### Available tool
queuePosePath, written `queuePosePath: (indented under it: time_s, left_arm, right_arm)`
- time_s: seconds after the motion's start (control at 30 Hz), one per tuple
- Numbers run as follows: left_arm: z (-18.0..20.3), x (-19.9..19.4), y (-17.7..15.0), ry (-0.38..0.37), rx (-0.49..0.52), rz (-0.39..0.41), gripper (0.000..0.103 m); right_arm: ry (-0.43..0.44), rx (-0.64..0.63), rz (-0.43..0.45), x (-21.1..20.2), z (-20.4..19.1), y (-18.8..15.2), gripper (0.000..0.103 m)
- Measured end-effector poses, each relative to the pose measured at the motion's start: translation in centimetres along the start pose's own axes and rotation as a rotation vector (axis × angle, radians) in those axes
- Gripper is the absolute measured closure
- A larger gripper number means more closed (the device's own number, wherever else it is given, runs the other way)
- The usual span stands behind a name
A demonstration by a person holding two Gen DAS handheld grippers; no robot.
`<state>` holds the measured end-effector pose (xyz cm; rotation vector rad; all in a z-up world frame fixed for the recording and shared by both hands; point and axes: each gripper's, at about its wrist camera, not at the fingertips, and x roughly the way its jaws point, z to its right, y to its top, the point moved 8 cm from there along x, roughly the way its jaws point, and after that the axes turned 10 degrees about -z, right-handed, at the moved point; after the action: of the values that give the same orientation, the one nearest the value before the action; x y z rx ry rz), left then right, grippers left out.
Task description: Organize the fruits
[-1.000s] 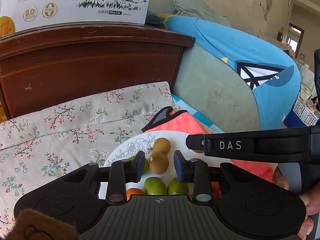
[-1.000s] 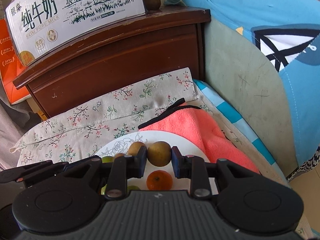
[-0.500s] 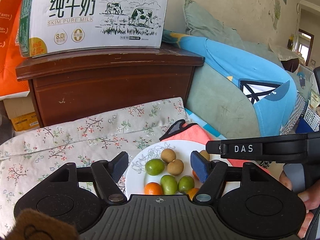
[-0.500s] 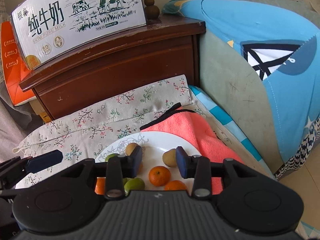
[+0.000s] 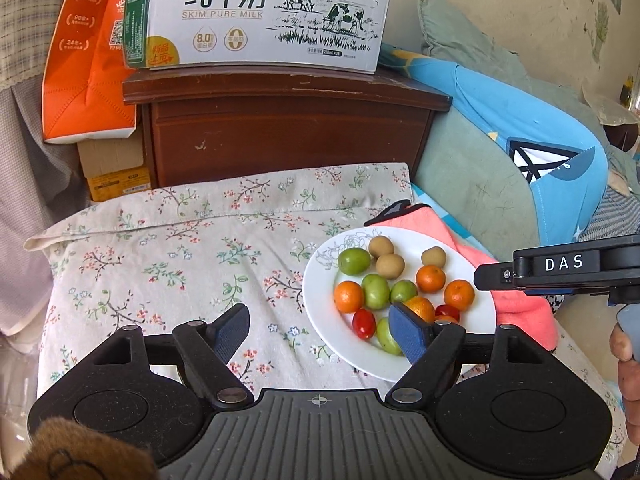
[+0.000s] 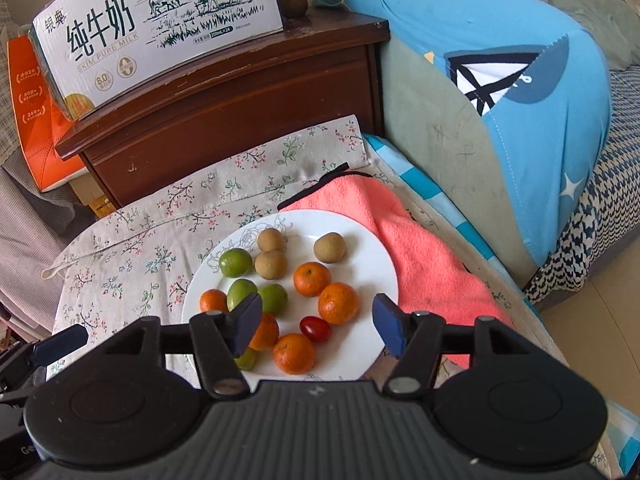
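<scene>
Now both grippers hover above a white plate (image 6: 380, 256) of fruit that sits on a floral cloth (image 5: 168, 248) and partly on a coral towel (image 6: 420, 248). The left gripper (image 5: 320, 330) has its fingers spread wide and holds nothing; its right finger (image 5: 408, 332) overlaps the near edge of the plate in the left wrist view, covering part of an orange and a green fruit. The right gripper (image 6: 318, 320) is also wide apart and empty, with its left finger (image 6: 244, 322) in front of the fruit at the plate's near left.

On the plate, three brown longans (image 6: 329, 246) lie toward the far side, two of them touching and one apart to the right. Green fruits (image 6: 235, 263) gather on the left, tangerines (image 6: 338, 303) sit in the middle and near side, and a red cherry tomato (image 6: 315, 329) lies between two tangerines.

Behind the cloth stands a dark wooden cabinet (image 5: 288, 136) carrying a milk carton box (image 5: 260, 12). A blue cushion (image 6: 520, 92) leans to the right.
</scene>
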<state>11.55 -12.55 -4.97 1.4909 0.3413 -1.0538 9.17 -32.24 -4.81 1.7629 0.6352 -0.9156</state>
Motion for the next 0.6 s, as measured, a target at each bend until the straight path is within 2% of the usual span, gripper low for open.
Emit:
queuePosePath:
  time_s: [0.5,0.6]
  left_arm:
    - [1.3,-2.5,0.4,0.132,-0.007,-0.042,0.016]
    - [1.8,-2.8,0.4,0.154,-0.007,-0.049,0.013]
  right_arm:
    - [-0.012,-0.033,-0.008,-2.1,-0.5,-1.5,0.026]
    - [-0.023,-0.034,0.003,-2.7,-0.3,-1.4,0.02]
